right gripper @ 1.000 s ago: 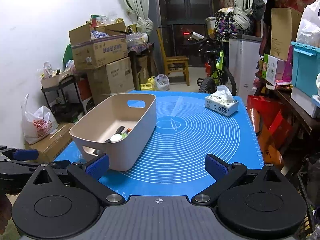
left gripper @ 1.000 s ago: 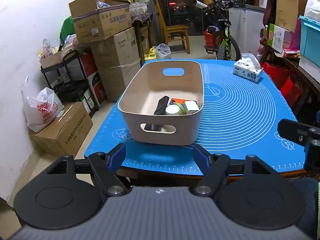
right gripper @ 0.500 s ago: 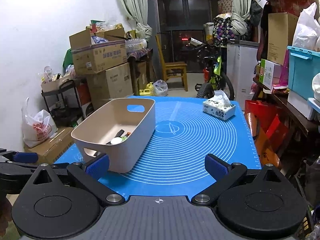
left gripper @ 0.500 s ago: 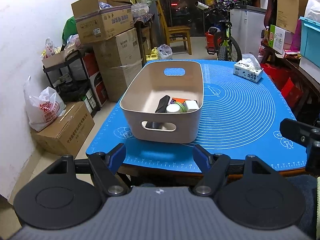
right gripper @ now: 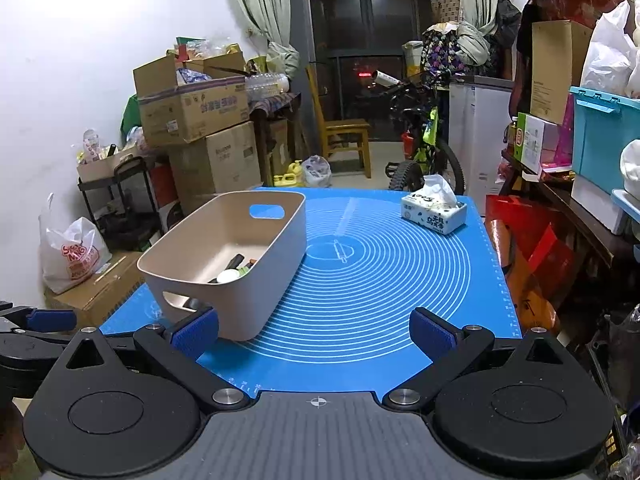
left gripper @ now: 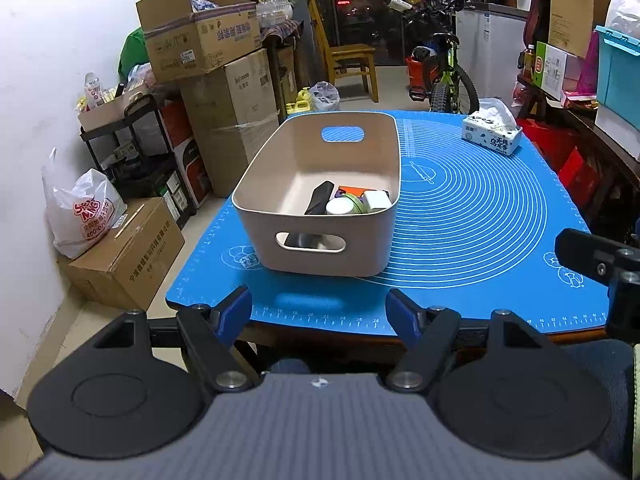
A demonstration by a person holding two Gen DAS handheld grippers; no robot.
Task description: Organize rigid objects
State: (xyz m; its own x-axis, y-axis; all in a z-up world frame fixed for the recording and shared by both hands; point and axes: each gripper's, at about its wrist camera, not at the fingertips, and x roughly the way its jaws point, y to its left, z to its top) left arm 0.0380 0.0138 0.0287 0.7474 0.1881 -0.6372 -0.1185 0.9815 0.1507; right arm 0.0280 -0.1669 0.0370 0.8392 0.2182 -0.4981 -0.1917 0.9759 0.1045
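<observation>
A beige plastic bin (left gripper: 280,236) (right gripper: 256,300) with cut-out handles stands on the left part of the blue mat (left gripper: 480,208) (right gripper: 380,280). Inside it lie a black elongated object (left gripper: 320,198), a white round lid (left gripper: 339,207), an orange item (left gripper: 352,191) and a white block (left gripper: 377,201). My left gripper (left gripper: 319,312) hovers open at the table's near edge, short of the bin, with nothing between its fingers. My right gripper (right gripper: 314,330) is open and empty too, over the mat's near edge to the right of the bin. Part of the right gripper's body (left gripper: 600,258) shows at the left view's right side.
A tissue box (left gripper: 492,136) (right gripper: 434,214) sits at the mat's far right corner. Stacked cardboard boxes (left gripper: 216,80), a black shelf and a white bag (left gripper: 80,212) crowd the floor to the left. A chair and a bicycle (right gripper: 424,152) stand behind the table; shelves with bins line the right.
The right wrist view has lifted slightly, so the bin and mat sit lower in it. The left view has hardly shifted. Both grippers have stayed open.
</observation>
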